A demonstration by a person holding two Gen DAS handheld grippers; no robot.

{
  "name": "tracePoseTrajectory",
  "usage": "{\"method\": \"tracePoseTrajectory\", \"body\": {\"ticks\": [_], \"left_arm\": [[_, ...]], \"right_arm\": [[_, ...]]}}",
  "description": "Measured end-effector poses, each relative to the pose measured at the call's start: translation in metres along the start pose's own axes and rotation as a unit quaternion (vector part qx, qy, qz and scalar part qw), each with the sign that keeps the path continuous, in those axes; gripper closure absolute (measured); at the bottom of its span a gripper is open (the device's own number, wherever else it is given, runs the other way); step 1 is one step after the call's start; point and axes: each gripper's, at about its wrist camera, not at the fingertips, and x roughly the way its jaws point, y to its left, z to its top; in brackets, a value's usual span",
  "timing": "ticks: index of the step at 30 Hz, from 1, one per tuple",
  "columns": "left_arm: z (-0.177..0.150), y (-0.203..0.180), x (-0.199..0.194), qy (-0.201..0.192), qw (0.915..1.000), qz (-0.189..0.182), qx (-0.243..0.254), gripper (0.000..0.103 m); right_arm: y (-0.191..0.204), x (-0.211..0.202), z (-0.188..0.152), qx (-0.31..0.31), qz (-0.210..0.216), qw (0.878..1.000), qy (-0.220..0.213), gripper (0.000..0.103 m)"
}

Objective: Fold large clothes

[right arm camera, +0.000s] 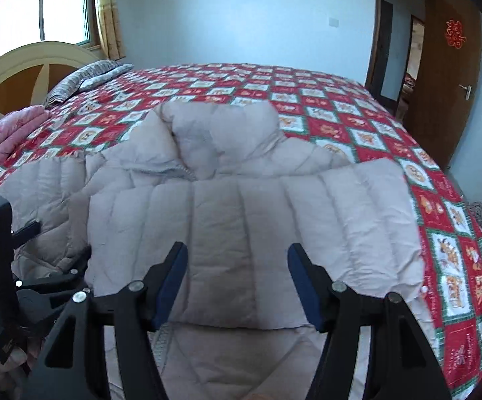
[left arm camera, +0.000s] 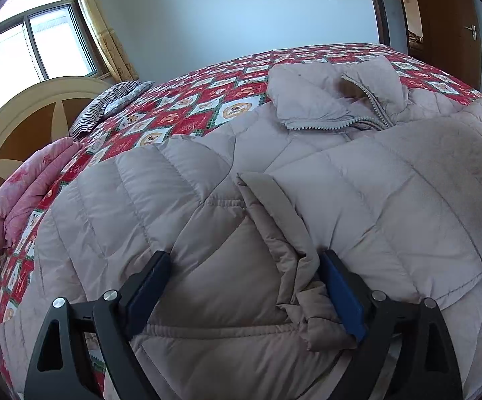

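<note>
Left wrist view: the left tool [left arm camera: 244, 280] hangs low over a beige puffer coat [left arm camera: 357, 173] spread on a bed with a red patchwork quilt [left arm camera: 187, 100], its 2 fingers [left arm camera: 341, 293] wide apart, a bunched fold of the coat lying between them against the right-hand pad. The collar and zipper [left arm camera: 371, 106] lie toward the far side. The right wrist view shows the right tool [right arm camera: 237, 283] with its fingers spread too, gripping nothing, above a folded-over panel of the coat. A pink blanket [left arm camera: 24, 193] sits by the headboard [left arm camera: 41, 113].
</note>
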Motion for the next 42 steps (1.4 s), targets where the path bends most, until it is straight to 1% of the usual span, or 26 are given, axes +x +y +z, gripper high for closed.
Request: {"method": "tracePoseTrajectory", "body": {"ticks": [2, 4, 7, 11, 13, 17, 20, 29, 34, 36, 39, 42], "left_arm": [[0.000, 0.000, 0.000, 0.000, 1.0000, 0.000, 0.000, 0.012], [0.000, 0.000, 0.001, 0.001, 1.0000, 0.000, 0.000, 0.012], [0.000, 0.000, 0.002, 0.002, 1.0000, -0.001, -0.001, 0.012], [0.000, 0.000, 0.002, 0.003, 1.0000, -0.001, -0.001, 0.011], [0.000, 0.001, 0.003, 0.003, 1.0000, -0.001, -0.002, 0.011], [0.000, 0.001, 0.005, 0.009, 0.9999, 0.007, -0.006, 0.005], [0.001, 0.003, 0.007, 0.015, 0.9998, 0.004, -0.010, 0.003], [0.003, 0.004, 0.008, 0.019, 0.9998, 0.002, -0.007, 0.003], [0.006, 0.009, -0.007, 0.009, 0.9999, 0.004, 0.009, 0.003], [0.006, 0.016, -0.020, 0.001, 0.9999, -0.003, 0.013, 0.003], [0.005, 0.038, -0.045, -0.024, 0.9997, 0.001, 0.011, 0.003], [-0.003, 0.075, -0.063, -0.040, 0.9988, 0.028, 0.001, 0.003]], "right_arm": [[0.011, 0.017, -0.009, -0.006, 0.010, 1.000, 0.016, 0.037], [0.017, 0.026, -0.017, -0.017, 0.002, 1.000, 0.016, 0.037], [0.013, 0.033, -0.022, -0.008, 0.010, 1.000, 0.019, 0.037], [0.007, 0.041, -0.023, 0.005, 0.020, 0.999, 0.031, 0.033], [0.010, 0.041, -0.025, 0.002, 0.015, 0.999, 0.031, 0.032], [0.015, 0.042, -0.027, -0.005, 0.005, 1.000, 0.029, 0.031], [0.016, 0.043, -0.028, -0.009, -0.002, 1.000, 0.029, 0.031], [0.019, 0.045, -0.029, -0.016, -0.013, 0.999, 0.027, 0.031], [0.018, 0.045, -0.030, -0.013, -0.010, 1.000, 0.025, 0.031], [0.017, 0.046, -0.030, -0.013, -0.010, 1.000, 0.024, 0.031], [0.016, 0.045, -0.030, -0.011, -0.008, 1.000, 0.024, 0.030], [0.016, 0.045, -0.030, -0.009, -0.007, 1.000, 0.022, 0.030]]}}
